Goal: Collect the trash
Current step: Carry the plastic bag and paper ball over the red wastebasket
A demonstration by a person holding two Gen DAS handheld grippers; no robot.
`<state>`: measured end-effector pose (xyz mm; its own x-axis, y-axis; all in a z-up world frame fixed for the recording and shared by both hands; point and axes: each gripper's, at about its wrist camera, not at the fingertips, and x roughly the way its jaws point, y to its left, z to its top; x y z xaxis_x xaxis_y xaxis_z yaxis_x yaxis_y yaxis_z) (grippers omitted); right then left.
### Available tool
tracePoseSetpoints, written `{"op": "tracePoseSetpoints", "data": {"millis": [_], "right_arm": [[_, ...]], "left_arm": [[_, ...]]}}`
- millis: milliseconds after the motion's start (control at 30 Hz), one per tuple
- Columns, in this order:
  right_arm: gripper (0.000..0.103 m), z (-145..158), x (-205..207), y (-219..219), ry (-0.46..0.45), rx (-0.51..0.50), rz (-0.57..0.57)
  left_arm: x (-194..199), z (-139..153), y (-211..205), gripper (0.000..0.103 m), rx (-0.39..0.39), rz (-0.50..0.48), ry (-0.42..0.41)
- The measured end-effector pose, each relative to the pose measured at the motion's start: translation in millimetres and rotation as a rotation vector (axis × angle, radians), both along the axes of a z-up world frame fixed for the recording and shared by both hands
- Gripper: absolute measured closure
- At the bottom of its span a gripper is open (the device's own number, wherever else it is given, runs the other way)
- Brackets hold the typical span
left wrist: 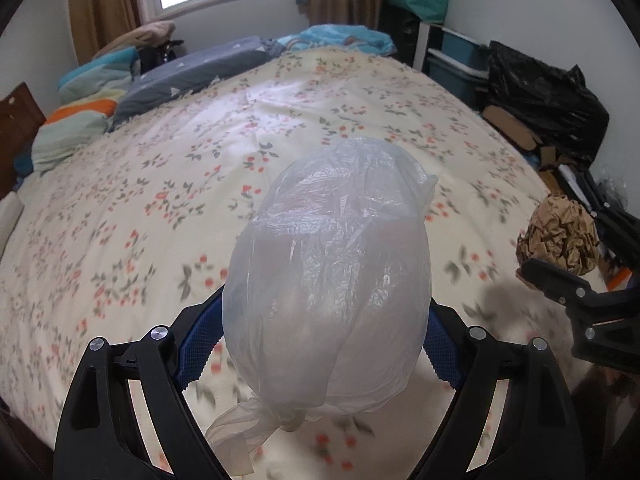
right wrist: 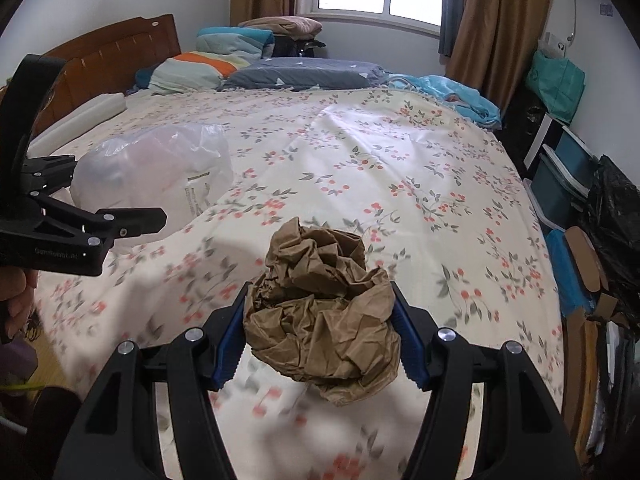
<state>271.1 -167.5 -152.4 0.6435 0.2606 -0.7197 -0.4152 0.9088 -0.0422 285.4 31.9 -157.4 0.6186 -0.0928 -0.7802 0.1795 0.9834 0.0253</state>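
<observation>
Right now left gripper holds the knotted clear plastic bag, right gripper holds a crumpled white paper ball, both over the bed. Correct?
Not quite: the paper ball in the right gripper is brown, not white, as the right wrist view shows. The left gripper does hold the knotted clear plastic bag, both over the bed.

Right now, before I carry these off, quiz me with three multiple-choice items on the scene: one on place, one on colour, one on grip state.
1. Which gripper carries the tied clear plastic bag?
A. left gripper
B. right gripper
C. neither, it lies on the bed

2. What colour is the crumpled paper ball?
A. white
B. brown
C. blue

3. How do the right gripper's jaws stand?
A. wide open, nothing held
B. clamped on a pillow
C. shut on the paper ball

Key: 1 A, the left gripper has the clear plastic bag between its blue pads, knot toward the camera. 2 B, the paper ball is brown kraft paper. 3 C, the right gripper presses the ball from both sides above the floral bedspread.
</observation>
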Motion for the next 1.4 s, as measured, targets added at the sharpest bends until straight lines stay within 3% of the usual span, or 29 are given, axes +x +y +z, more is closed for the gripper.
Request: {"op": "tracePoseSetpoints", "data": {"millis": [400, 733, 933, 1067, 1400], "right_arm": [[0.040, 23, -118, -17, -0.014, 0.021, 0.058], [0.040, 3, -203, -24, 0.030, 0.021, 0.109], [0.040, -32, -247, -19, 0.102, 0.020, 0.137], [0.040, -62, -263, -17, 0.158, 0.005, 0.153], [0.040, -123, -278, -19, 0.270, -0.026, 0.154]], "left_arm": [[-134, 23, -27, 0.018, 0.007, -0.007, -0.022], [-229, 1, -42, 0.018, -0.002, -0.046, 0.024], [-273, -39, -45, 0.018, 0.012, -0.071, 0.107], [-293, -83, -46, 0.018, 0.012, -0.073, 0.205], [-294, -182, -54, 0.018, 0.037, -0.094, 0.416]]}}
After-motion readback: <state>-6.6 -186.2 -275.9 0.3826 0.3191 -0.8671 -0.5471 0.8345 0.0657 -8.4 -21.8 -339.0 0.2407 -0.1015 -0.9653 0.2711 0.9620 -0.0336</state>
